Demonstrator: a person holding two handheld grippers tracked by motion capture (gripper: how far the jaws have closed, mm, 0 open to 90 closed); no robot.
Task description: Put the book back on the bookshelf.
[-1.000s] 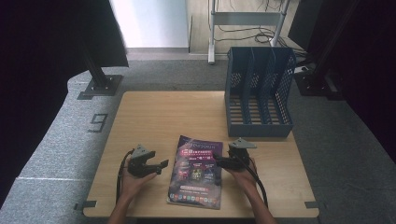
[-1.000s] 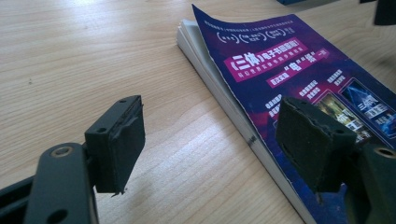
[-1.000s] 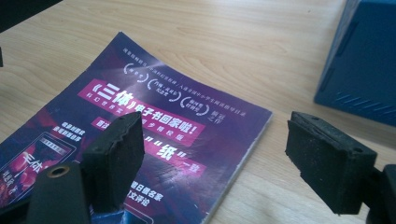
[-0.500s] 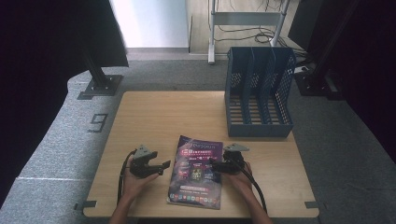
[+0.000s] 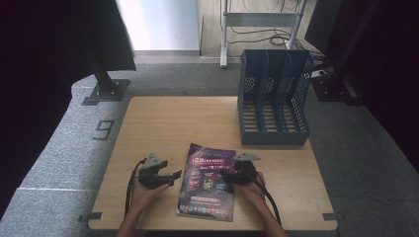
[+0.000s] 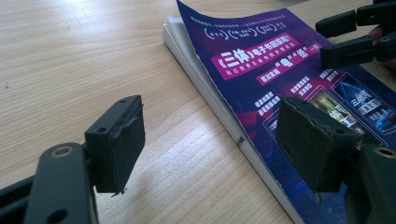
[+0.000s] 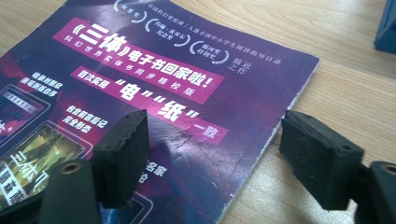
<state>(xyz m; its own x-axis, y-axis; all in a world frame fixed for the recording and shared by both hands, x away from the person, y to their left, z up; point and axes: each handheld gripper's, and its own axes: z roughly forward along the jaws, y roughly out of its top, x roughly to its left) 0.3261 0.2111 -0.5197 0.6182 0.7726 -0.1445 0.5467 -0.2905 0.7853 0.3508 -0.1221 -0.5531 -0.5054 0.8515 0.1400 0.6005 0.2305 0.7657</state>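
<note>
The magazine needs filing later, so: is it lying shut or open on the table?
Shut. The magazine lies flat, purple front cover up; only that cover's far corner curls above the pages beneath.

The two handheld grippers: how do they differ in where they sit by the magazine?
The right gripper reaches over the magazine, its jaws astride the right edge; the left gripper stops over bare table beside the left edge. The right jaws have just been closing; the left's stand wide. Neither grips anything.
</note>
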